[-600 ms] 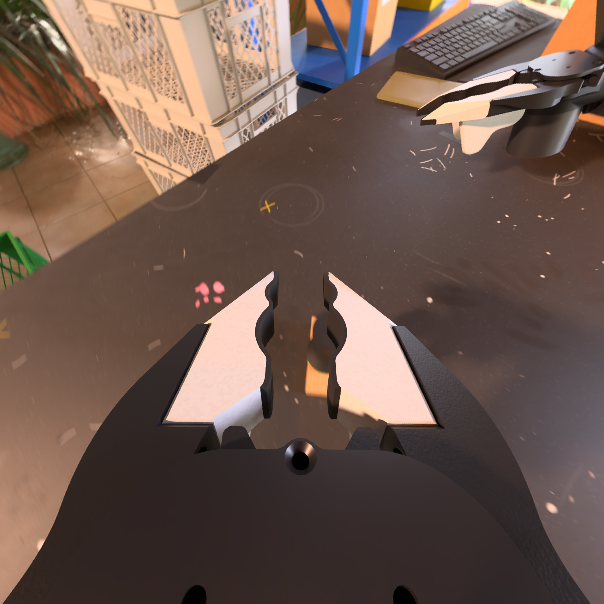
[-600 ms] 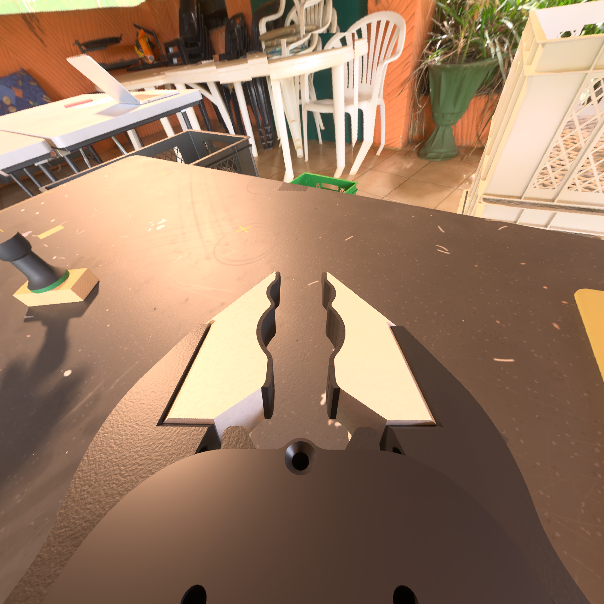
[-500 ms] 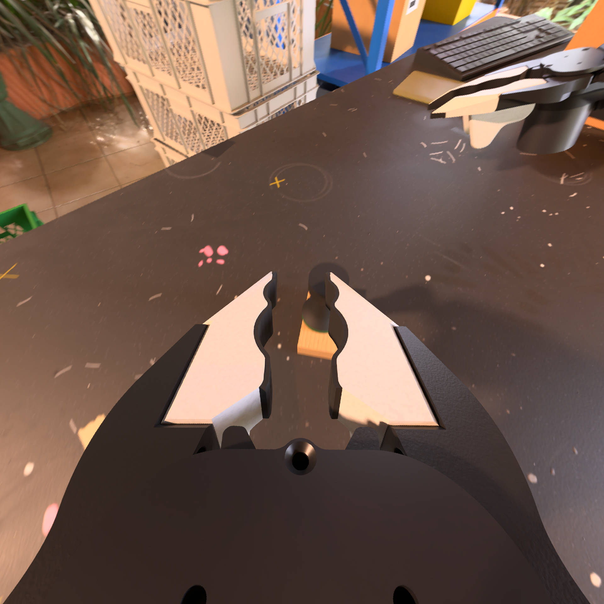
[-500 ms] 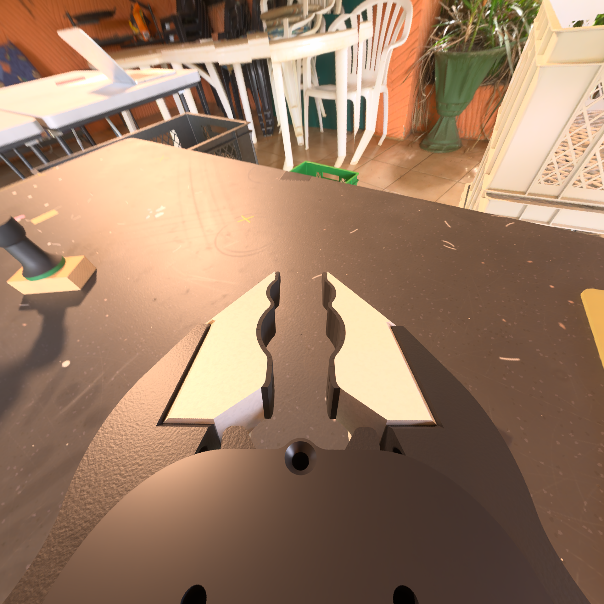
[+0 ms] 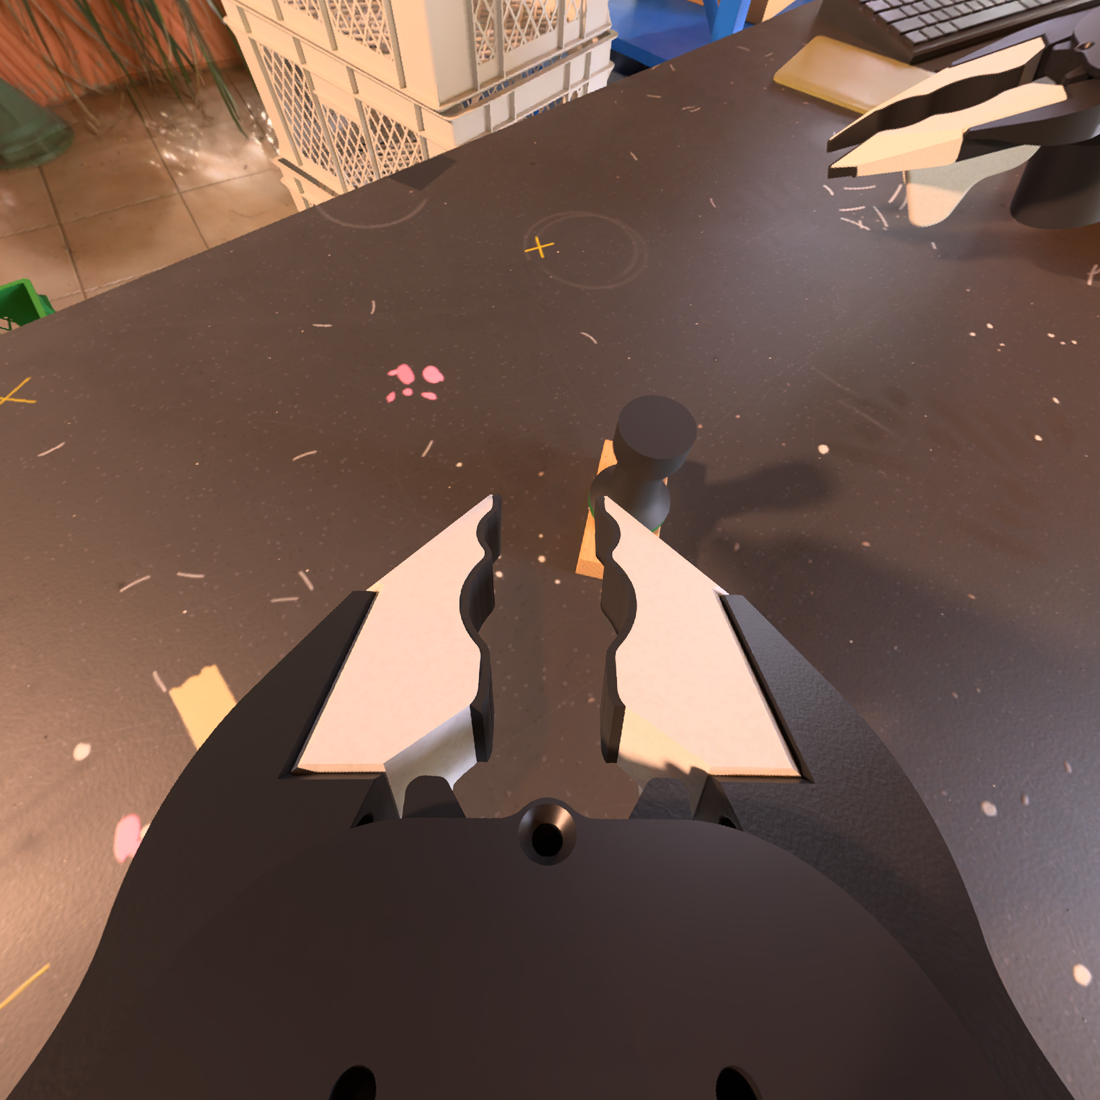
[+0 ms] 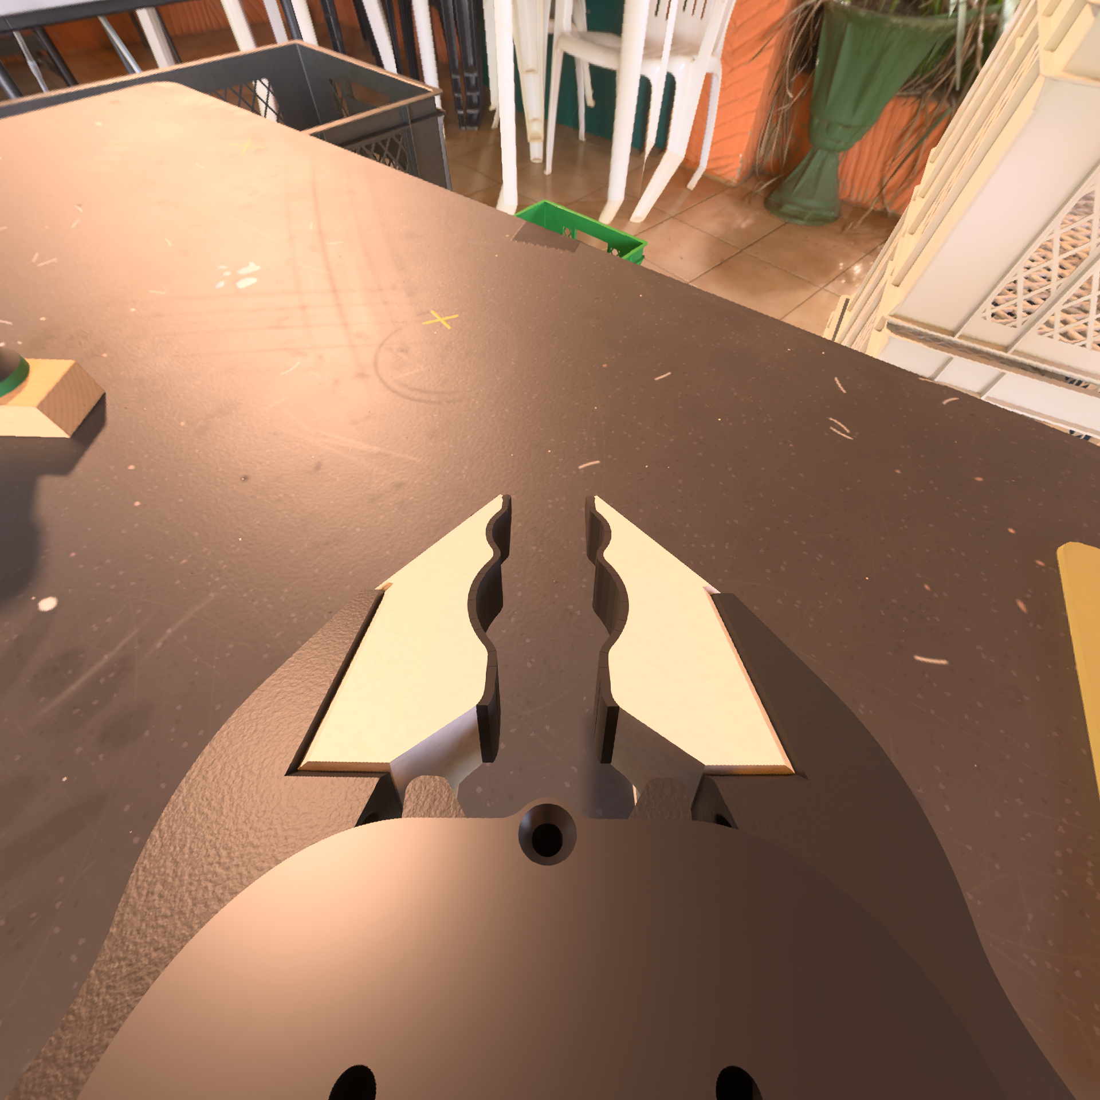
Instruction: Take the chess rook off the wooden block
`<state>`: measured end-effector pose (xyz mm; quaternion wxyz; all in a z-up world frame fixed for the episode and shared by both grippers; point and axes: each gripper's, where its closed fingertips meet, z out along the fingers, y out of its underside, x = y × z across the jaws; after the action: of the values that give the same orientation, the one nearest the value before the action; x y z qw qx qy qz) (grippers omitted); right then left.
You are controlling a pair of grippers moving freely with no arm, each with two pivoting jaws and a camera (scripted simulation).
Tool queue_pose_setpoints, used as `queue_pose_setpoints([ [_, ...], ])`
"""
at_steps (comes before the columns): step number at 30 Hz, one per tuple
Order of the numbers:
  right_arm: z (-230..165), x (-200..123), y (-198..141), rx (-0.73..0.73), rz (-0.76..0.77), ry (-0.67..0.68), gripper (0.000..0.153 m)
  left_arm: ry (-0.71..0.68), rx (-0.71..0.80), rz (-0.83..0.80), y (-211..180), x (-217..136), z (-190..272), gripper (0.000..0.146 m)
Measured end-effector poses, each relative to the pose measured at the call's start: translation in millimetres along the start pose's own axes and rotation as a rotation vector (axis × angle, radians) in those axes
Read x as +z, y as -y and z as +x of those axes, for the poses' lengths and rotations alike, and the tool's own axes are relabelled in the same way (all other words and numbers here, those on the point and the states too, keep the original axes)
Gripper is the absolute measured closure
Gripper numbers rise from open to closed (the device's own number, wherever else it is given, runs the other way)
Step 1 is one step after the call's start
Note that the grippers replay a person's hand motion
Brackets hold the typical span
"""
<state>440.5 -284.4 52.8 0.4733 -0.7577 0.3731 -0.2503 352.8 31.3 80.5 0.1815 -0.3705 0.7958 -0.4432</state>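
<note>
A dark grey chess rook (image 5: 649, 464) stands upright on a small wooden block (image 5: 590, 544) on the dark table. In the left wrist view my left gripper (image 5: 547, 506) is open and empty, just short of the rook, which sits ahead and slightly right of its right fingertip. The finger hides part of the block. In the right wrist view the block (image 6: 50, 399) shows at the far left edge with only the rook's green-rimmed base (image 6: 11, 375) in view. My right gripper (image 6: 547, 506) is open and empty, far from the block; it also shows in the left wrist view (image 5: 839, 152).
Stacked cream crates (image 5: 428, 77) stand beyond the far table edge. A keyboard (image 5: 952, 18) and a yellow pad (image 5: 833, 71) lie at the far right. A dark crate (image 6: 357, 113), white chairs (image 6: 595, 89) and a green crate (image 6: 583, 238) stand off the table.
My left gripper has pulled back and up, so the rook and block now lie ahead of its fingertips instead of under them. The right gripper has moved forward and right; the block slid toward its left edge.
</note>
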Motion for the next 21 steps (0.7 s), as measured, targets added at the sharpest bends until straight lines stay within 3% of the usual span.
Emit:
queue_pose_setpoints([
  [7,1.4,-0.9,0.5,0.002,0.003,-0.011,0.13,-0.028,-0.046,-0.007,-2.7,0.1,-3.2,0.115],
  [10,1.8,-20.0,12.7,0.091,0.125,-0.05,0.134,-0.027,-0.047,-0.005,-2.2,-1.0,-4.0,0.115],
  [12,-15.9,-44.3,26.7,0.152,0.209,-0.006,0.136,-0.021,-0.039,0.002,-1.3,-2.3,-5.1,0.115],
  [14,-40.1,-67.3,34.8,0.17,0.198,-0.01,0.135,-0.016,-0.027,0.004,-1.2,-2.3,-5.9,0.115],
  [18,-105.2,-98.2,21.7,0.313,0.134,0.006,0.125,-0.052,-0.025,0.001,-0.4,2.0,-0.3,0.115],
  [21,-150.4,-116.0,14.0,0.399,0.229,0.022,0.122,-0.077,-0.019,-0.006,1.6,8.9,5.7,0.115],
])
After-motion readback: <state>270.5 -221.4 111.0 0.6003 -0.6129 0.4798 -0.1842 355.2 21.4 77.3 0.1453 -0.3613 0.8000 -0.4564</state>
